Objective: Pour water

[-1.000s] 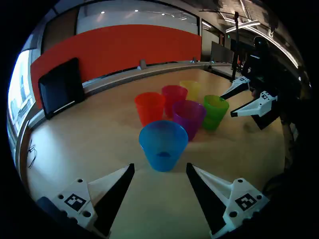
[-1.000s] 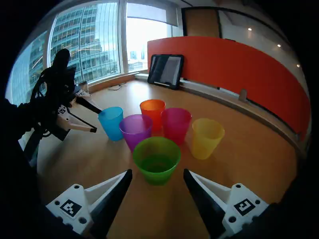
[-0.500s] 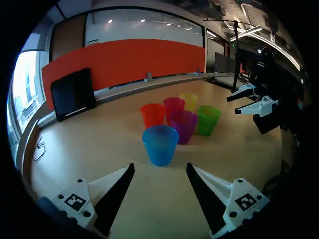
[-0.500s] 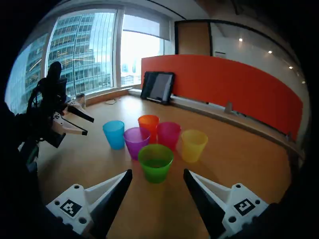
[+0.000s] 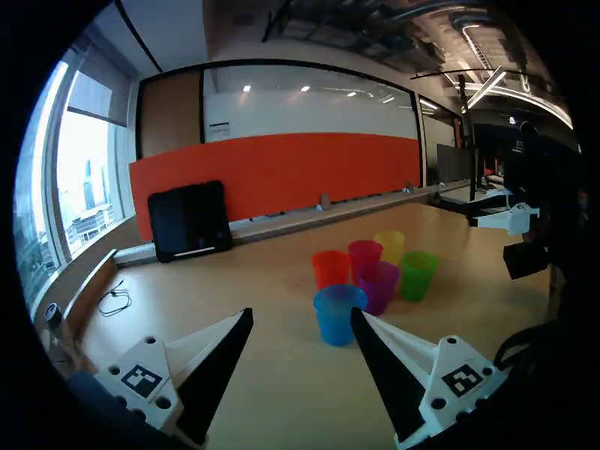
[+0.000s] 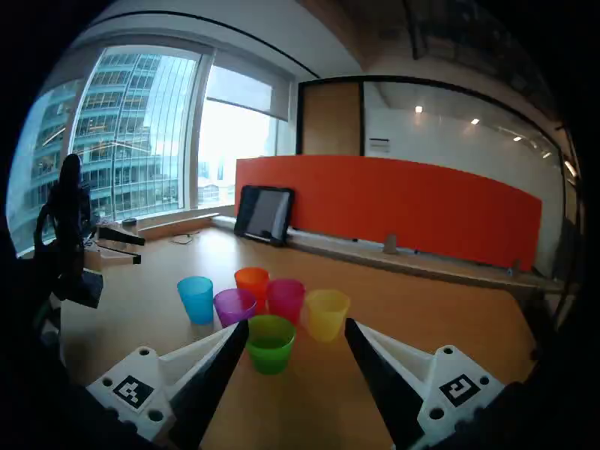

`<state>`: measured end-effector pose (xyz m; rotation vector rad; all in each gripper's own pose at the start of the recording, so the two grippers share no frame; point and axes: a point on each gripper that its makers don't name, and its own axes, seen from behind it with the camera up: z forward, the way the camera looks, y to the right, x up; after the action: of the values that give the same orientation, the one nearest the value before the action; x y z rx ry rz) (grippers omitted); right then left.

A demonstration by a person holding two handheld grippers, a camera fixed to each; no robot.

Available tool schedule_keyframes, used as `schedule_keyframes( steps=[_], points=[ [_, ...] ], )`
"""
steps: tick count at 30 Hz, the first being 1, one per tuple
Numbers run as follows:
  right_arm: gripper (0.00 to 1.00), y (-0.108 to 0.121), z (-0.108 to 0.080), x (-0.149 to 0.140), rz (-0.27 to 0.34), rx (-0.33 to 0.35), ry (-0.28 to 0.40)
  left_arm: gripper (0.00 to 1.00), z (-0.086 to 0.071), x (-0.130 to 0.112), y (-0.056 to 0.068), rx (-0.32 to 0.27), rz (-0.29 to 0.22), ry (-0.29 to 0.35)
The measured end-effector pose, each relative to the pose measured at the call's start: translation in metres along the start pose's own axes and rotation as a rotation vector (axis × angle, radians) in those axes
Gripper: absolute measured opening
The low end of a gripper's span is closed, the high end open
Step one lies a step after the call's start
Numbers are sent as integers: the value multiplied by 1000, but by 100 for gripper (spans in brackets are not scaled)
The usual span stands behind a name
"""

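Several coloured plastic cups stand clustered on the wooden table point(image 5: 247, 285). In the left gripper view the blue cup point(image 5: 339, 314) is nearest, with the purple cup point(image 5: 379, 286), orange cup point(image 5: 331, 269), pink cup point(image 5: 364, 258), yellow cup point(image 5: 390, 247) and green cup point(image 5: 417, 274) behind it. My left gripper point(image 5: 300, 352) is open and holds nothing, back from the blue cup. In the right gripper view the green cup point(image 6: 269, 343) is nearest, between the tips of my open right gripper point(image 6: 296, 352). The other gripper point(image 6: 112, 244) shows far left.
A dark tablet point(image 5: 189, 221) leans against the orange wall panel point(image 5: 285, 169) at the table's far edge. A cable point(image 5: 112, 292) lies near the window side. Large windows point(image 6: 127, 161) run along one side. Bare tabletop surrounds the cups.
Both grippers have pulled back and risen away from the cups, which now look smaller and farther off. The cups have not moved. Both grippers stay open.
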<state>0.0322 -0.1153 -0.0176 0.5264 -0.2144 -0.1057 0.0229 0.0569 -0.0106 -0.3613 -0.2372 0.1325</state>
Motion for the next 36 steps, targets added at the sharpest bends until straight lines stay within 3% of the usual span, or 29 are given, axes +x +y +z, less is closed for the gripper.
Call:
schedule_keyframes(
  steps=[11, 17, 23, 36],
  points=[
    [99, 36, -11, 23, 30, -195, 141, 96, -17, 23, -32, 172, 17, 137],
    [99, 56, -23, 33, 39, -309, 202, 96, -28, 36, -40, 235, 23, 197],
    [99, 69, -35, 39, 35, -410, 250, 96, -36, 39, -48, 294, -5, 227],
    [99, 79, -43, 33, 31, -504, 266, 96, -36, 37, -55, 316, -53, 251]
  ],
)
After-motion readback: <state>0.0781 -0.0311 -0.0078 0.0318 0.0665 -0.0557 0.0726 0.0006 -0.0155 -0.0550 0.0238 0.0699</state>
